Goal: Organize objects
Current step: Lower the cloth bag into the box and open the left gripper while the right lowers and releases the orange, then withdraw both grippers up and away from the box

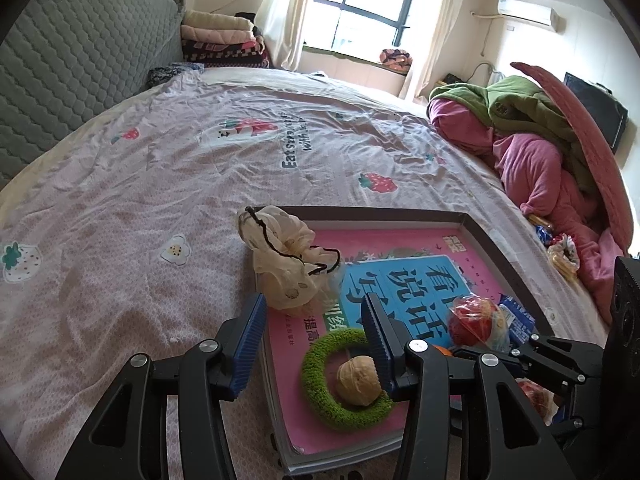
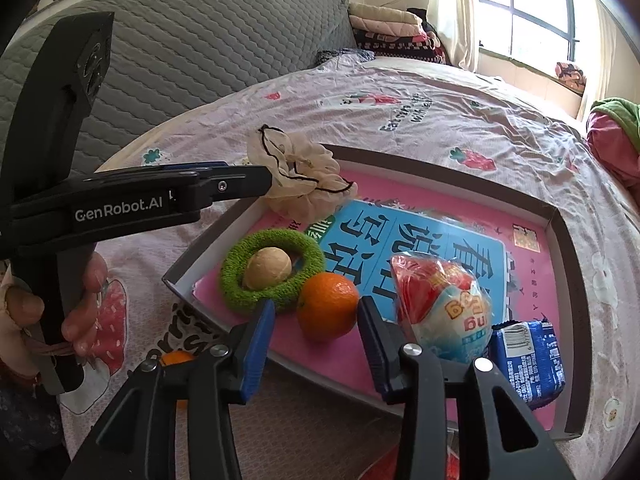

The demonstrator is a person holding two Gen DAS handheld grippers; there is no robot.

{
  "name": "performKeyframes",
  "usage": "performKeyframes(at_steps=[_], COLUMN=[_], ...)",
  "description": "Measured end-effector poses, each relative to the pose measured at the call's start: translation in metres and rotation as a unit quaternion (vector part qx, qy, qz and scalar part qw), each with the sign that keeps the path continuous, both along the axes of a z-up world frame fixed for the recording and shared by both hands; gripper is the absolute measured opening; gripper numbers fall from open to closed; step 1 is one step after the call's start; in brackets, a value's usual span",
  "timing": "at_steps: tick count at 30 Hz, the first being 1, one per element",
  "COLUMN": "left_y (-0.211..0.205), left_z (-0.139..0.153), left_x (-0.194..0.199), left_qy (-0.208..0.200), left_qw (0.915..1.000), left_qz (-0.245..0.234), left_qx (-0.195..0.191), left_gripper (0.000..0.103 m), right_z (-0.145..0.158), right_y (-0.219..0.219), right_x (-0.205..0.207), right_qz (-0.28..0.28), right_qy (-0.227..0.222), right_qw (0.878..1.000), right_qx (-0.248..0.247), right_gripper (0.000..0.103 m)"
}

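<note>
1. A shallow grey tray [image 2: 568,240] lies on a bed covered by a pink strawberry-print sheet [image 1: 140,184]; a pink and blue book [image 2: 420,236] lines the tray's floor.
2. On the book sits a green fuzzy ring [image 2: 276,268] with a walnut [image 2: 267,268] resting inside its hole.
3. An orange [image 2: 328,306] stands just beside the ring, touching its near edge.
4. A red and white snack bag [image 2: 440,312] lies to the right of the orange, and a blue packet [image 2: 528,356] sits next to it in the tray's near right corner.
5. A cream scrunchie with black trim [image 1: 286,260] is draped over the tray's far left rim.
6. The left gripper [image 1: 316,340] hangs over the tray's left edge with its jaws spread and nothing between the pads; the ring and walnut lie just below its right finger.
7. The right gripper [image 2: 316,340] has its jaws apart on either side of the orange; its right pad [image 2: 372,336] looks to touch the fruit, the left pad stands clear.
8. A hand [image 2: 72,312] grips the left gripper's handle.
</note>
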State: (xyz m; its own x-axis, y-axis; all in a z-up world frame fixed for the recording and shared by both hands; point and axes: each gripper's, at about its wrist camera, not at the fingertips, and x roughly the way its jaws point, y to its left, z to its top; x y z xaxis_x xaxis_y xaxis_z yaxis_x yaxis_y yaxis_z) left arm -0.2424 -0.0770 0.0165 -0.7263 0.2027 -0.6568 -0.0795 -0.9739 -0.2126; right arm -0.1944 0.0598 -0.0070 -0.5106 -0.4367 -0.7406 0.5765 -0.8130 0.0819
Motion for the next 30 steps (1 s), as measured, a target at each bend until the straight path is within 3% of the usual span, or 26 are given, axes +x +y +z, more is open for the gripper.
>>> performKeyframes(at_steps=[13,23,30], left_y=[0.004,0.012,0.009], left_z=[0.016,0.031,0.042], left_x=[0.018,0.030,0.038], left_qy=[0.019,0.041,0.049], left_qw=[0.9997,0.9991,0.9987], left_qz=[0.006,0.004,0.008], left_qx=[0.011,-0.006,0.008], left_gripper=[0.057,0.058,0.066], right_z=[0.007,0.017,0.027], right_y=[0.006,0.011,0.014], right_x=[0.006,0.010,0.014], right_qz=[-0.005,-0.011,-0.017], right_qy=[0.009,0.025,0.050], right_qw=[1.000,1.000,0.999], right_qx=[-0.006,-0.009,-0.006], right_gripper=[0.047,0.049,0.055])
